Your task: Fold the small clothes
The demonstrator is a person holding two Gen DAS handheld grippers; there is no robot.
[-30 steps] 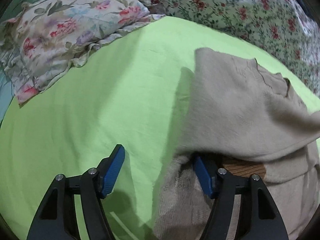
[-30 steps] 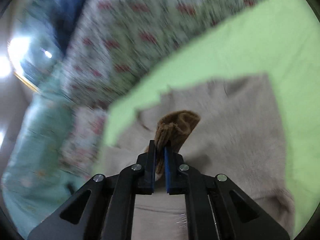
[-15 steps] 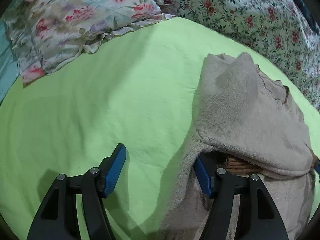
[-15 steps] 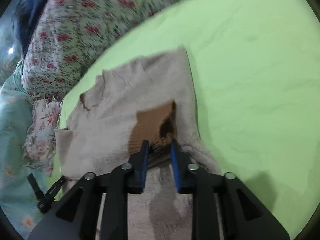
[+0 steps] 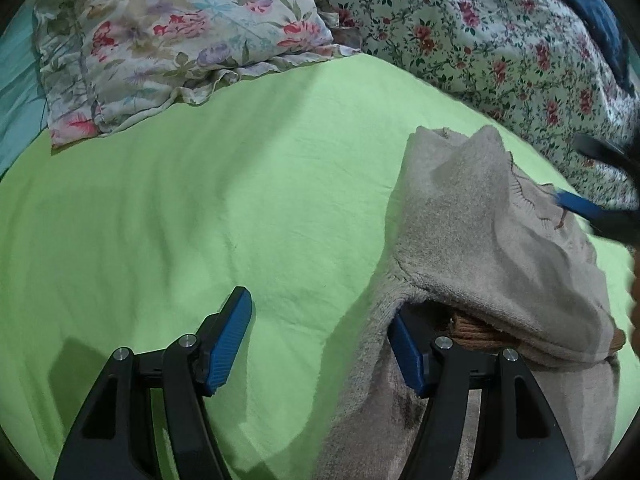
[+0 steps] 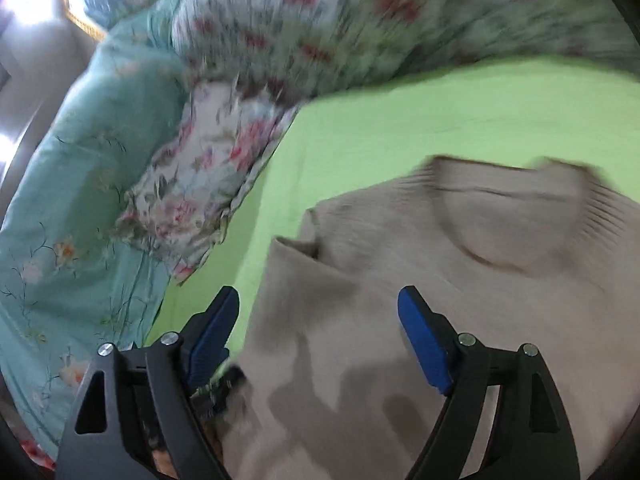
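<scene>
A beige knit sweater (image 5: 480, 232) lies on the lime green sheet (image 5: 200, 208), one sleeve folded across its body with the brown cuff (image 5: 480, 330) peeking from under the fold. My left gripper (image 5: 320, 344) is open and empty at the sweater's left edge, its right finger against the cloth. My right gripper (image 6: 320, 332) is open and empty above the sweater (image 6: 420, 300), whose neckline (image 6: 508, 216) lies ahead. The right gripper also shows blurred at the right edge of the left wrist view (image 5: 592, 208).
A floral pillow (image 5: 168, 44) lies at the back left and a floral quilt (image 5: 500, 40) along the back right. Teal bedding (image 6: 80, 184) sits beside the green sheet in the right wrist view.
My right gripper let go of the brown cuff, opened wide and swung up over the sweater. The sleeve now lies folded across the body. The left gripper barely moved.
</scene>
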